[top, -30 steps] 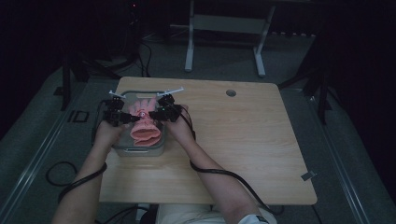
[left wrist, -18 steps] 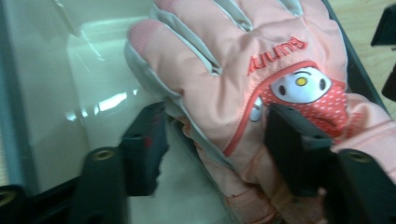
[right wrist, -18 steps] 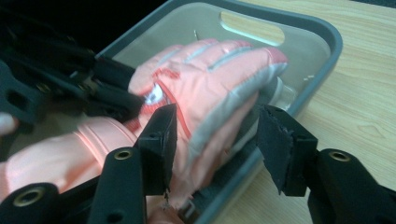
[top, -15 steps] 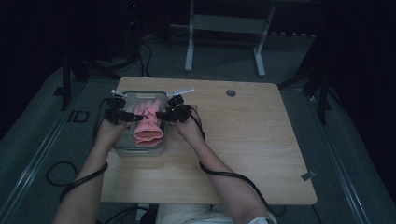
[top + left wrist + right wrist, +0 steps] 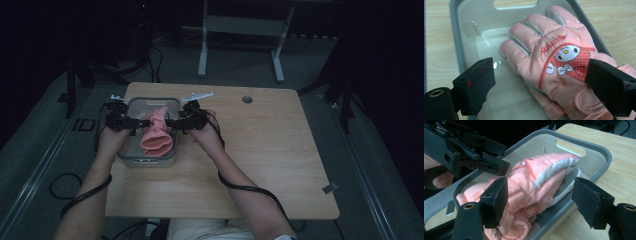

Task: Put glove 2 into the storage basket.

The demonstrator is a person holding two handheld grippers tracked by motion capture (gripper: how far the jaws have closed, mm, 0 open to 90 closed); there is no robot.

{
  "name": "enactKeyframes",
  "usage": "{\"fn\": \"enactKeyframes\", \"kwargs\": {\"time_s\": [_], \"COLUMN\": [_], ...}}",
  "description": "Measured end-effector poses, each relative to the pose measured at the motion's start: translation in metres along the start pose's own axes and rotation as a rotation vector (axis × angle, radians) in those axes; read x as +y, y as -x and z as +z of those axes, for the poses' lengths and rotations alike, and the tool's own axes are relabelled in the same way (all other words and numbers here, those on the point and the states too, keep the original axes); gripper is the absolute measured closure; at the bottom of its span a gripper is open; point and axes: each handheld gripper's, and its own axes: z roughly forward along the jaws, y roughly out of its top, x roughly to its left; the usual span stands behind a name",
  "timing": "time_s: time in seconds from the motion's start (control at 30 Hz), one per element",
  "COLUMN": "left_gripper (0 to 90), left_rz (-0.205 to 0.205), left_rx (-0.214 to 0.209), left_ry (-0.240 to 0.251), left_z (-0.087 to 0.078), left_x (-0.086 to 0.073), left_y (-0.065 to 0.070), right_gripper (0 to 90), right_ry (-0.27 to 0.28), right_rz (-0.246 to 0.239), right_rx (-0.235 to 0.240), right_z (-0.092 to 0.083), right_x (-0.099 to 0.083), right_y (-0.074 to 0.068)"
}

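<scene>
In the grey tray (image 5: 131,154), a pink glove (image 5: 554,62) between the spread left gripper (image 5: 544,82) and spread right gripper (image 5: 541,202)

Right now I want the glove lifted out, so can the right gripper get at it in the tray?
Probably yes: the right gripper is open beside the pink glove in the grey tray, with nothing between.

Dim high view with black surroundings, brighter sharp gripper views, soft glare on tray floor (image 5: 486,42)
</scene>
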Motion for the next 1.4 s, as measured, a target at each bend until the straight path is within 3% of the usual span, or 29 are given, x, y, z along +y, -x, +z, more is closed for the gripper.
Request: {"fn": "enactKeyframes", "kwargs": {"time_s": [0.13, 0.27, 0.4, 0.53, 0.73, 0.93, 1.1, 1.4], "left_gripper": [8.7, 7.2, 2.1, 2.1, 2.1, 2.1, 2.1, 2.1], "left_rz": [0.006, 0.041, 0.071, 0.122, 0.167, 0.230, 0.288, 0.394], "left_rx": [-0.004, -0.009, -0.034, -0.020, -0.064, -0.128, -0.282, -0.342], "left_ry": [0.009, 0.032, 0.085, 0.081, 0.110, 0.128, 0.151, 0.162], "left_z": [-0.004, -0.011, -0.021, -0.025, -0.031, -0.033, -0.035, -0.036], "left_x": [-0.001, 0.000, 0.001, 0.001, 0.000, -0.006, -0.015, -0.027], "left_y": [0.000, 0.008, 0.017, 0.028, 0.050, 0.078, 0.106, 0.146], "right_gripper": [26.6, 24.0, 23.6, 23.4, 21.8, 21.0, 20.6, 19.9], "right_ry": [0.007, 0.017, 0.020, 0.019, 0.019, 0.019, 0.019, 0.014], "right_rz": [0.000, 0.002, 0.006, 0.000, -0.023, -0.029, -0.033, -0.052], "right_rx": [0.010, 0.015, 0.001, -0.022, -0.028, -0.040, -0.037, -0.027], "right_z": [-0.004, -0.006, -0.012, -0.018, -0.025, -0.037, -0.046, -0.062], "right_x": [-0.002, -0.005, -0.009, -0.013, -0.018, -0.024, -0.031, -0.048], "right_y": [0.001, 0.003, 0.009, 0.014, 0.019, 0.028, 0.032, 0.039]}}
